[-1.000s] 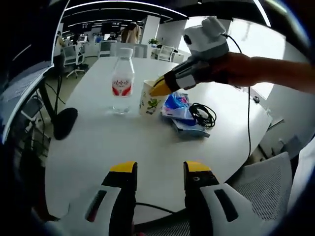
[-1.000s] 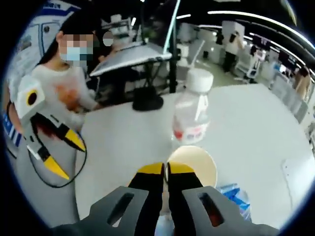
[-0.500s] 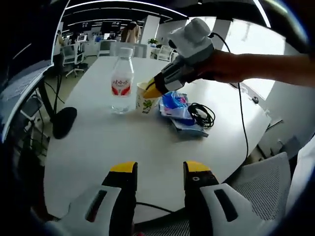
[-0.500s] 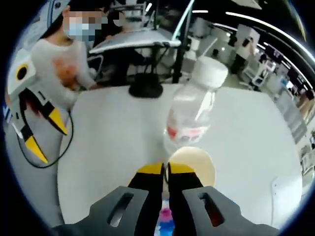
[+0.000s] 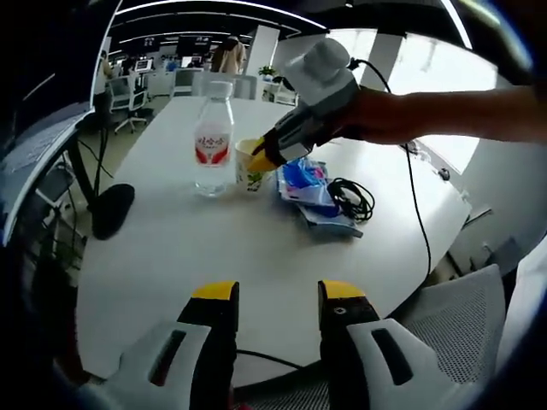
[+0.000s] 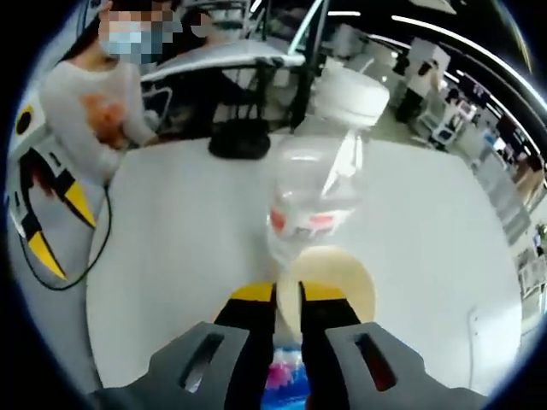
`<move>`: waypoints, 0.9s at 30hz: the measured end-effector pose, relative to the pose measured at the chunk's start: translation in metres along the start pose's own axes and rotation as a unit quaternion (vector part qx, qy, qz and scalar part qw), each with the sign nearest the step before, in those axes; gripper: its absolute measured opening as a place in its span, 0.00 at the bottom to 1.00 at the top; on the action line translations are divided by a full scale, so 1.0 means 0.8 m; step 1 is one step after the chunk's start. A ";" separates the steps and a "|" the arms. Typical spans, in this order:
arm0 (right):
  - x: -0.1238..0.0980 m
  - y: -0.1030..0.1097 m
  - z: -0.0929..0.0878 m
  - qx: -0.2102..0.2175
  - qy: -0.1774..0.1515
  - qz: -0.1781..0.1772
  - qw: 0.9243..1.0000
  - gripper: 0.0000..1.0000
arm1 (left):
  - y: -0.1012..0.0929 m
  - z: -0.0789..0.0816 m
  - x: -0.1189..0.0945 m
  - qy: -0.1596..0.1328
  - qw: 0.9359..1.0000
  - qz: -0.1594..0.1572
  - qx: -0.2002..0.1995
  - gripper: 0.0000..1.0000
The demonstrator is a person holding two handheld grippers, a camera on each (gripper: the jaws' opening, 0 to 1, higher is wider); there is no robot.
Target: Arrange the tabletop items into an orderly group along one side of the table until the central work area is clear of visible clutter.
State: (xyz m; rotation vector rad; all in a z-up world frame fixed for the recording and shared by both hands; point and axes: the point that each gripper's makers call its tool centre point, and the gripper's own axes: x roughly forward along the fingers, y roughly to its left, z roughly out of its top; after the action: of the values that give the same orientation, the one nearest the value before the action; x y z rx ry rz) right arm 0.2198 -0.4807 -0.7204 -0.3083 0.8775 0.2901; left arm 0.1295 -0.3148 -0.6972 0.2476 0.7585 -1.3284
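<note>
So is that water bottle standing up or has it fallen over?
Standing upright. The water bottle rests on its base on the white table, white cap on top, beside the paper cup.

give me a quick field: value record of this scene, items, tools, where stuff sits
surface: white round table
right tool: shut on the paper cup's rim
left tool: open, holding nothing, over the table's near edge
water bottle: upright, right beside the paper cup
blue packet: lying on the table next to the cup
black cable: coiled beside the blue packet
grouping: all four items clustered on the far part of the table
</note>
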 end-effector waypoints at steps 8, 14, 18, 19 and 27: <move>-0.013 0.000 0.002 0.010 -0.011 -0.005 1.000 0.17 | -0.002 -0.001 0.000 0.003 1.000 0.001 0.006 0.35; -0.024 0.008 0.003 0.021 -0.029 -0.011 0.999 0.20 | -0.002 -0.001 0.001 0.003 1.000 0.001 0.007 0.35; -0.031 0.022 0.004 0.032 -0.049 -0.010 0.998 0.23 | -0.002 -0.001 0.001 0.002 1.000 0.002 0.005 0.35; -0.032 0.023 0.003 0.032 -0.050 -0.010 0.998 0.23 | -0.001 -0.001 0.001 0.002 1.000 0.002 0.005 0.35; -0.043 0.032 -0.001 0.041 -0.059 -0.019 0.997 0.24 | -0.002 -0.002 0.001 0.002 1.000 0.002 0.010 0.35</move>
State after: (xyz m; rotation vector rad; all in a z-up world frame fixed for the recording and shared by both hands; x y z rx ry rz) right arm 0.1888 -0.4613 -0.6974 -0.2292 0.7649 0.2338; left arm 0.1272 -0.3152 -0.6983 0.2675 0.7489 -1.3317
